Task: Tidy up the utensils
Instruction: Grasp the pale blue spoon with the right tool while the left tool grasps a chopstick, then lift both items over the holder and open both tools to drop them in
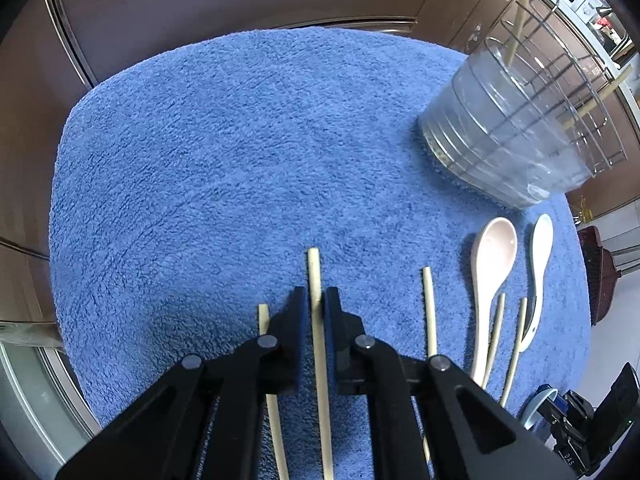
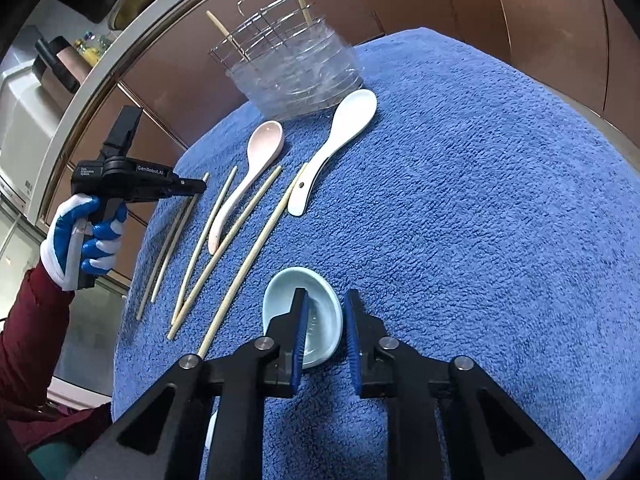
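Several pale chopsticks lie on the blue towel (image 1: pixel 224 152). My left gripper (image 1: pixel 315 300) straddles one chopstick (image 1: pixel 317 320), its jaws close on either side but with small gaps showing; it also shows in the right wrist view (image 2: pixel 196 188), low over the leftmost chopsticks (image 2: pixel 168 240). A pink spoon (image 1: pixel 490 276) and a white spoon (image 1: pixel 540 264) lie at the right. My right gripper (image 2: pixel 325 320) is open and empty over a light-blue spoon (image 2: pixel 316 312). A wire rack with a clear liner (image 1: pixel 520 120) holds two chopsticks (image 1: pixel 520 12).
Brown cabinet fronts surround the towel-covered round table. The rack (image 2: pixel 288 64) stands at the towel's far edge, near the pink spoon (image 2: pixel 256 160) and white spoon (image 2: pixel 340 136). A gloved hand (image 2: pixel 80 240) holds the left gripper.
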A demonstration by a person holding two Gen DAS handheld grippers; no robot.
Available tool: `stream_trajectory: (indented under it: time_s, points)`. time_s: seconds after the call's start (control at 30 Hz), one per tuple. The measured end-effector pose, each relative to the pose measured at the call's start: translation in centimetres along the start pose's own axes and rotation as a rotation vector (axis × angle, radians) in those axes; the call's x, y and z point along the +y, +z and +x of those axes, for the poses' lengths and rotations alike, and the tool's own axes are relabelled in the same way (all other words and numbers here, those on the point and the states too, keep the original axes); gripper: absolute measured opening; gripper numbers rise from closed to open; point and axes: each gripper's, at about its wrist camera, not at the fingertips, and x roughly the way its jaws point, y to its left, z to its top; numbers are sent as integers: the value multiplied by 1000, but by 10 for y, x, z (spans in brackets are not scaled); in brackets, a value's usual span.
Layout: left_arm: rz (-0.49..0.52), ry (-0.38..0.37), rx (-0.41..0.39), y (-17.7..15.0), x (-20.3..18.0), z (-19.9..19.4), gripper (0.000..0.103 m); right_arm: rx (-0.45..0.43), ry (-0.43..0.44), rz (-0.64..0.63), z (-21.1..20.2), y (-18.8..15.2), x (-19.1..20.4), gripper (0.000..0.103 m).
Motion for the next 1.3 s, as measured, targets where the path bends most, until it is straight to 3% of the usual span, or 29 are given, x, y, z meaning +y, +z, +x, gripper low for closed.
stream_trajectory:
  time_s: [0.23,0.47,0.87,1.3]
  points:
    - [-31,-26,-14,-6,3,-2,5,5,0,-23,1,1,1,9]
    - [-21,-63,-71,-21,8,-29,5,-44,-22,-35,-14,-5,10,7]
    - [82,-122,-247,-71,-9,-109,5,-169,-88,-92,-58,-18,52,8]
    - [127,-258,-439,-113,-9,-187,5,-341,-205,-163,-112,-25,117,8]
